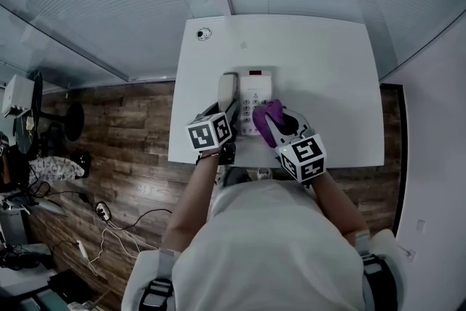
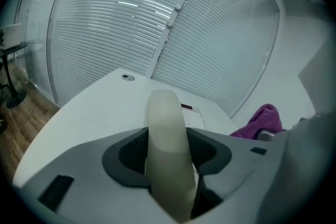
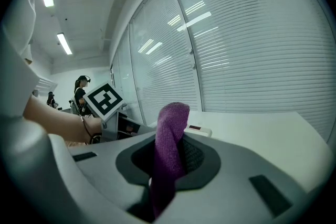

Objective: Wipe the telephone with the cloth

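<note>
Telephone (image 1: 256, 95), a white plastic desk set with a keypad: head view shows it on the white table (image 1: 328, 62), directly ahead of both grippers, long axis running away from the person. Its pale oblong handset (image 1: 228, 89) lies along the set's left edge, on the same axis. The left gripper (image 1: 228, 116) is at the handset's near end. The right gripper (image 1: 275, 129) is over the keypad's near half with a crumpled purple cloth (image 1: 266, 115) at its tips. The right is the hand nearer the surface to be wiped.

Left gripper view: left gripper (image 2: 168, 165) has its jaws set wide, clamped on the handset (image 2: 165, 134), which runs straight out ahead. The telephone body (image 2: 195, 117) is just right of it and the cloth (image 2: 261, 120) further right.

Right gripper view: right gripper (image 3: 168, 170) has its jaws narrow, pinching the cloth (image 3: 169, 144), which stands up from them. The telephone (image 3: 199, 129) is just beyond and below the tips.

Judgement: the wipe calls for strokes forward along the set's length.
</note>
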A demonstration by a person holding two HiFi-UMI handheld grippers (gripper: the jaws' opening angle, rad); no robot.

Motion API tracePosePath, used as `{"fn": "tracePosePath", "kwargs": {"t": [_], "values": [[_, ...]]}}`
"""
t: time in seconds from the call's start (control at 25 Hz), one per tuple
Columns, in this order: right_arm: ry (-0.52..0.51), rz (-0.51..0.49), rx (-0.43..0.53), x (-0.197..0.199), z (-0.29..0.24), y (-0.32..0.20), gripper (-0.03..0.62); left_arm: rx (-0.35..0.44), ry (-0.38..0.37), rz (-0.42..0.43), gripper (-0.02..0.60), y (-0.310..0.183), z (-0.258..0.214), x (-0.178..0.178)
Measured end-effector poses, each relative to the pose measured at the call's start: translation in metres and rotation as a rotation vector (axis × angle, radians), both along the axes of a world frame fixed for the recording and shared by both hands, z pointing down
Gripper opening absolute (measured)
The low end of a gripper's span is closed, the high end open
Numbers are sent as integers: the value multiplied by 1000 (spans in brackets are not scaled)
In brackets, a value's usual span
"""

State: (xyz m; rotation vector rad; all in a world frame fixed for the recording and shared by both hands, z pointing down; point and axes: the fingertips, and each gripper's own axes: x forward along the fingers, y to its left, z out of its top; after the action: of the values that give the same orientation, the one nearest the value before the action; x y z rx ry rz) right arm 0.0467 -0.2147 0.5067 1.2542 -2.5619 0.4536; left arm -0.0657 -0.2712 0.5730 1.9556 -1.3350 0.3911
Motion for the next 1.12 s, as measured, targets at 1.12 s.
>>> {"fn": "tracePosePath", "kwargs": {"t": [1.12], "values": [[-42, -33, 173, -35, -71, -49, 60, 62, 742, 87, 223, 63, -75, 1]]}}
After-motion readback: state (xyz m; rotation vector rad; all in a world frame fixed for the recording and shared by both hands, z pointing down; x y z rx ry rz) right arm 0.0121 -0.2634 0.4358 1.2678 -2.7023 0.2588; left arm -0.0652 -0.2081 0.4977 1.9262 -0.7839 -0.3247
